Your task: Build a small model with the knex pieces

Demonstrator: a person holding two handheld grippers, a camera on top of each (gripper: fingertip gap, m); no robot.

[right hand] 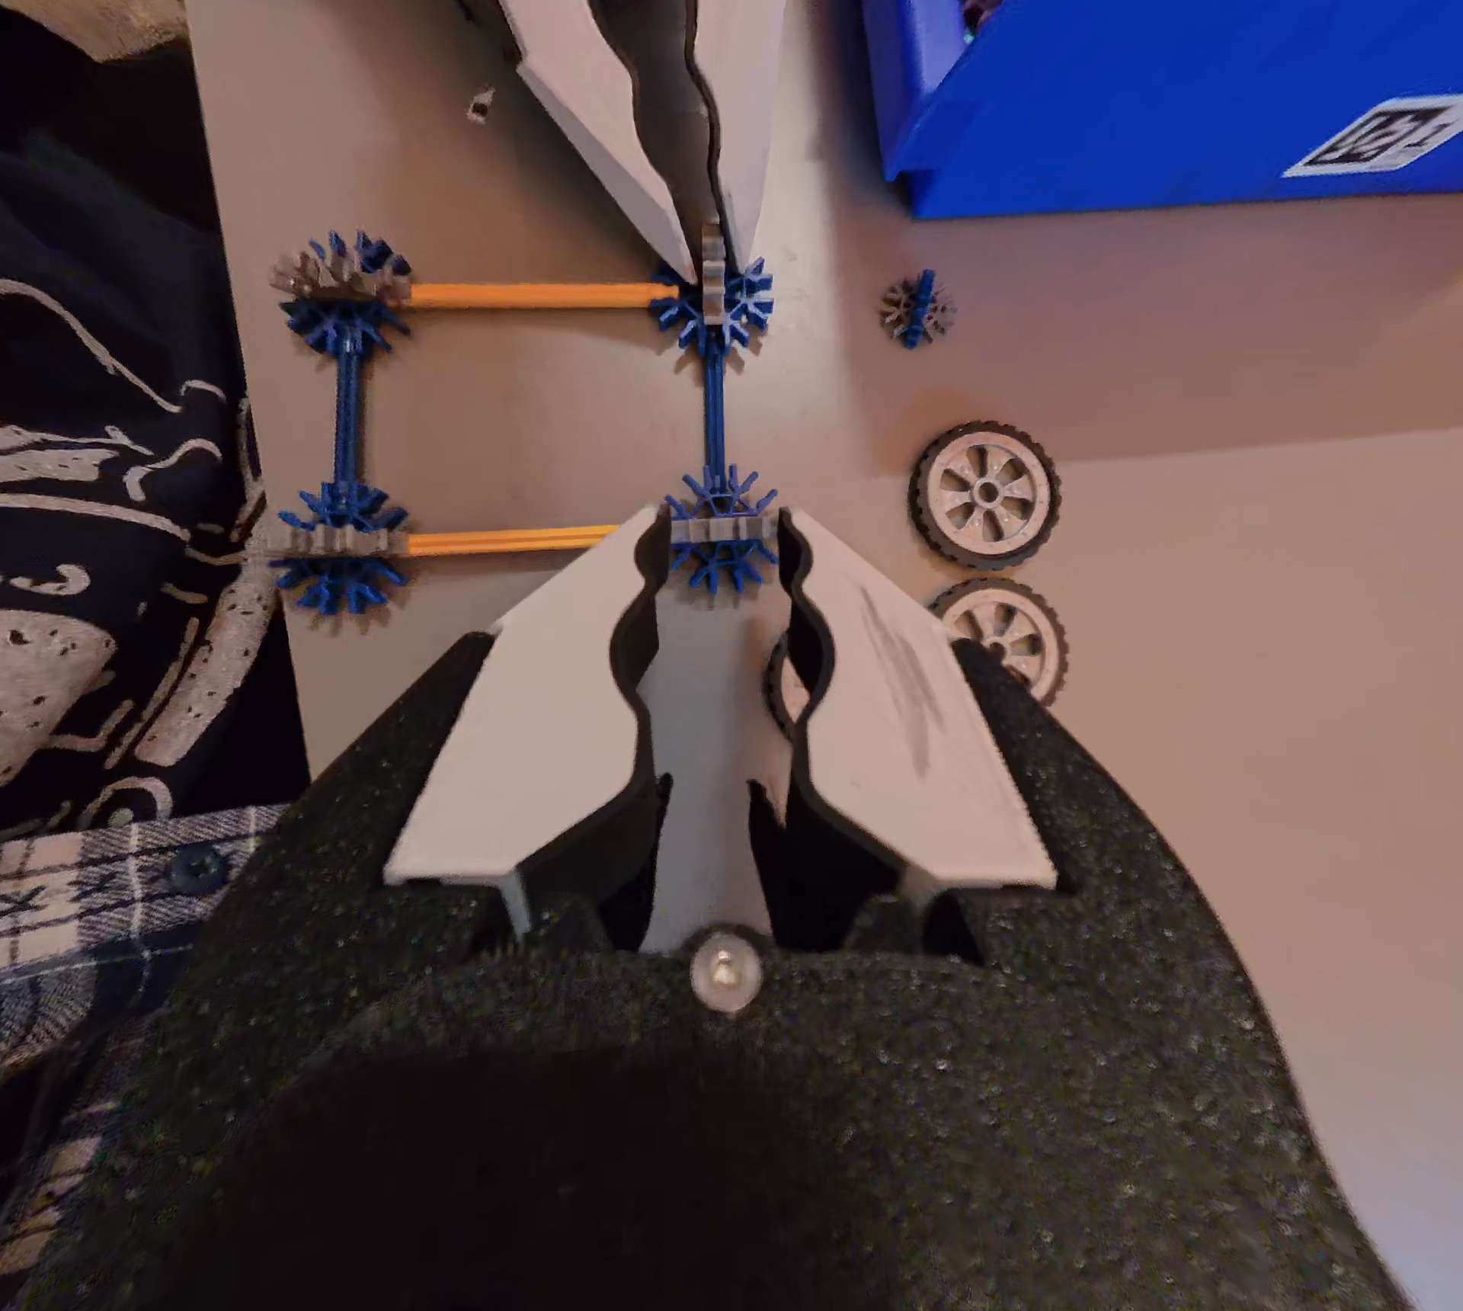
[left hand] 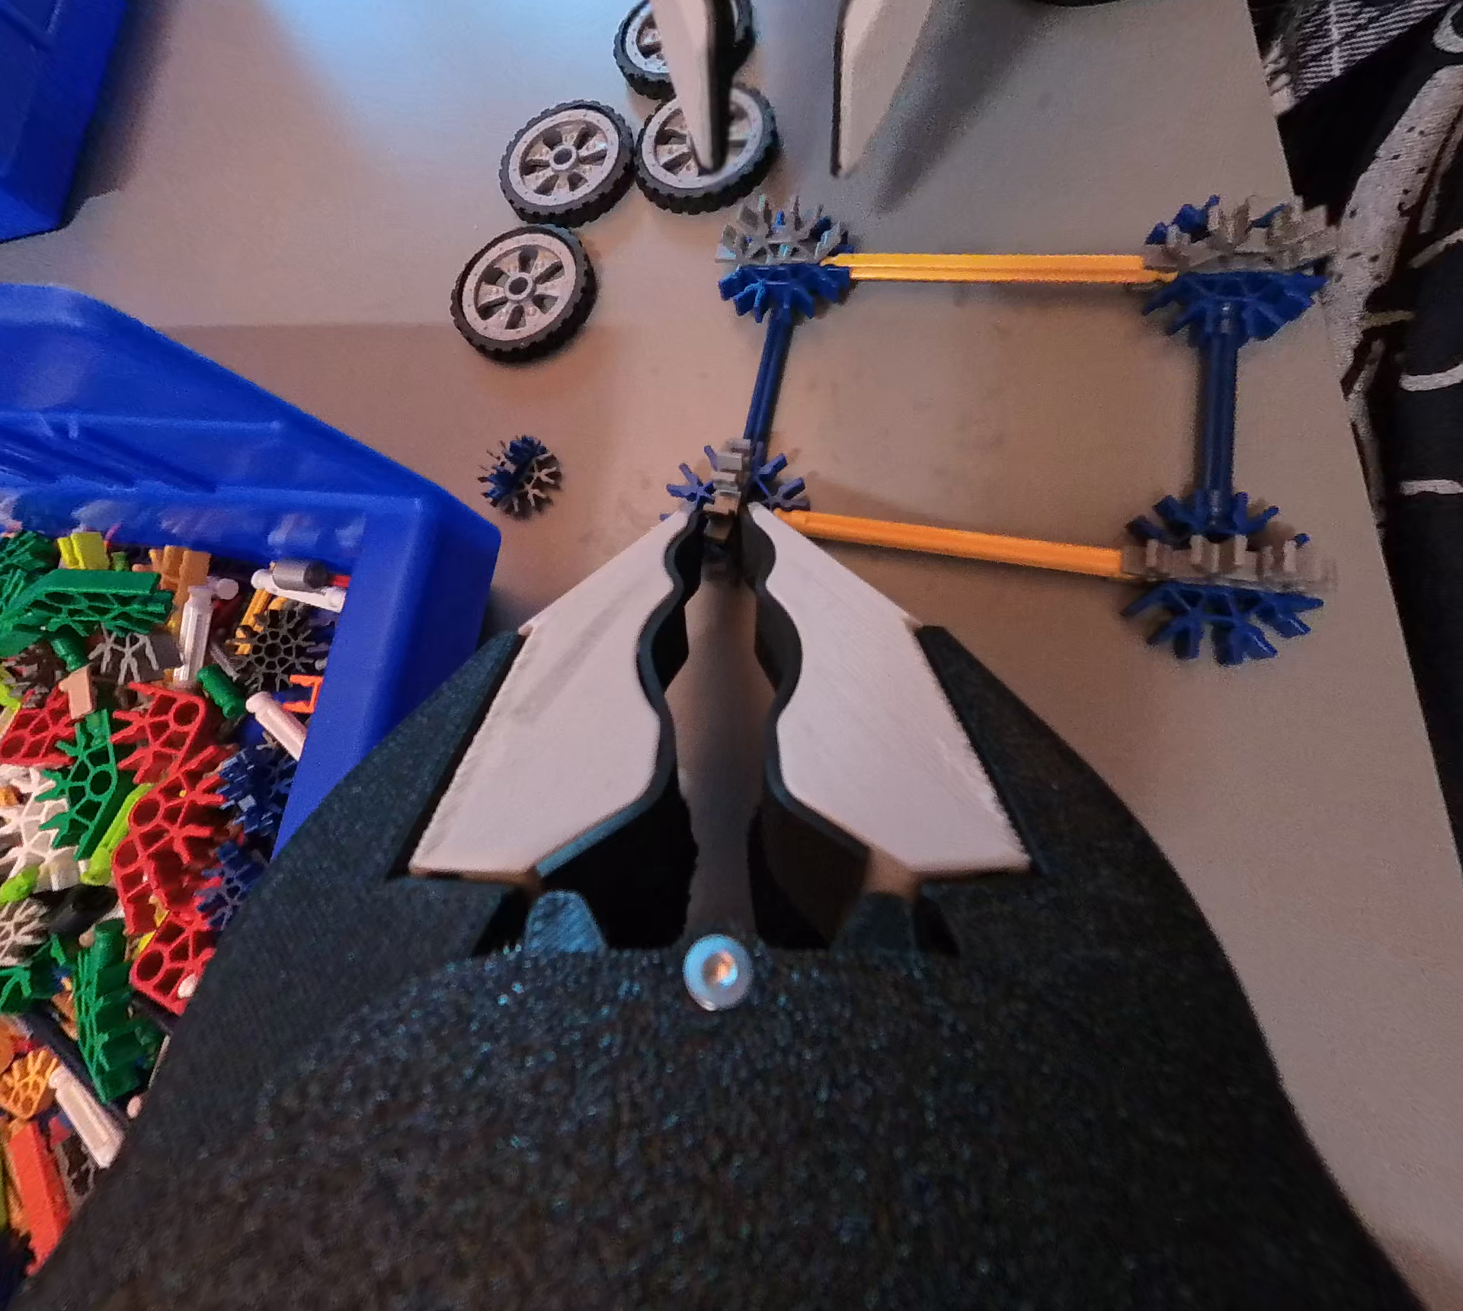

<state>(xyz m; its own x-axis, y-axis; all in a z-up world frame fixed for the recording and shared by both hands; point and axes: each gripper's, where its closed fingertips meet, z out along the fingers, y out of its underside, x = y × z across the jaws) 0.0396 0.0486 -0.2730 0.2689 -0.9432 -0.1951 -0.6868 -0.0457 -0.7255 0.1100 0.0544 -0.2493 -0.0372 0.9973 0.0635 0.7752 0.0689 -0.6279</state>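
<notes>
A rectangular rod frame lies flat on the grey table [left hand: 989, 418]: two yellow rods [left hand: 989, 263] and two blue rods, with a blue-and-grey connector at each corner. My left gripper [left hand: 722, 521] is shut on the grey connector [left hand: 732, 473] at the frame's near-left corner; this also shows in the right wrist view [right hand: 712, 279]. My right gripper [right hand: 720, 521] is open, its fingertips on either side of the adjacent corner connector [right hand: 720, 530], apart from it. In the left wrist view the right gripper [left hand: 776, 164] stands over the wheels.
Several grey wheels with black tyres [left hand: 566, 160] [right hand: 986, 493] lie beside the frame. A loose blue-and-grey connector [left hand: 520, 475] lies nearby. A blue bin [left hand: 237, 481] holds many coloured parts; another blue bin [left hand: 55, 45] stands behind. A person's dark patterned clothing [left hand: 1385, 243] is at the table edge. Spacing between my two grippers at the tips: around 8 centimetres.
</notes>
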